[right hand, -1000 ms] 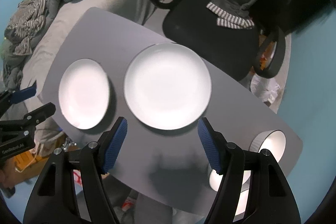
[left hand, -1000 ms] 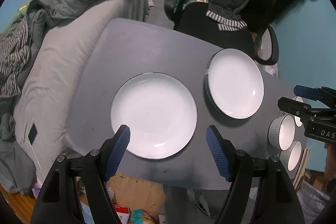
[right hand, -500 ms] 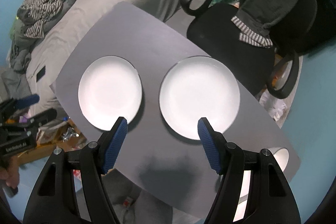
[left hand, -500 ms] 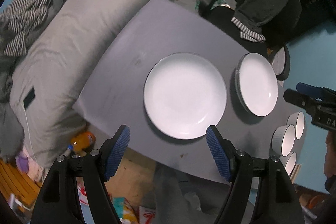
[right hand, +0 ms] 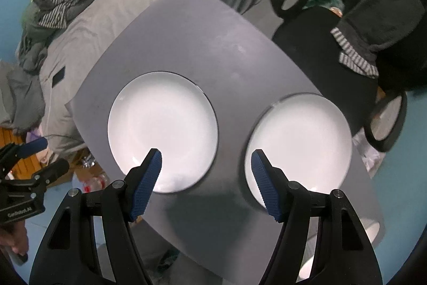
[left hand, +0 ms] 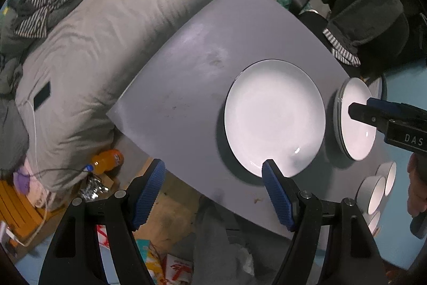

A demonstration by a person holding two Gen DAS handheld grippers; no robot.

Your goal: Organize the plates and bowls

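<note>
Two white plates lie side by side on the grey table (left hand: 200, 66). In the left wrist view the left plate (left hand: 275, 118) is just beyond my left gripper (left hand: 213, 167), which hangs open and empty over the table's near edge. The right plate (left hand: 357, 124) shows a double rim, and white bowls (left hand: 376, 191) cluster at the right end. In the right wrist view my right gripper (right hand: 206, 156) is open and empty above the gap between the left plate (right hand: 162, 130) and the right plate (right hand: 299, 146). One bowl (right hand: 372, 230) peeks out at lower right.
A grey bed (left hand: 93, 44) piled with clothes runs along the table's left side. A black office chair (right hand: 320, 39) draped with dark cloth stands behind the table. An orange bottle (left hand: 106, 160) and litter lie on the floor below the near edge.
Both grippers have moved left and lower over the table, so the plates have slid to the right in both views. The jaws have stayed open.
</note>
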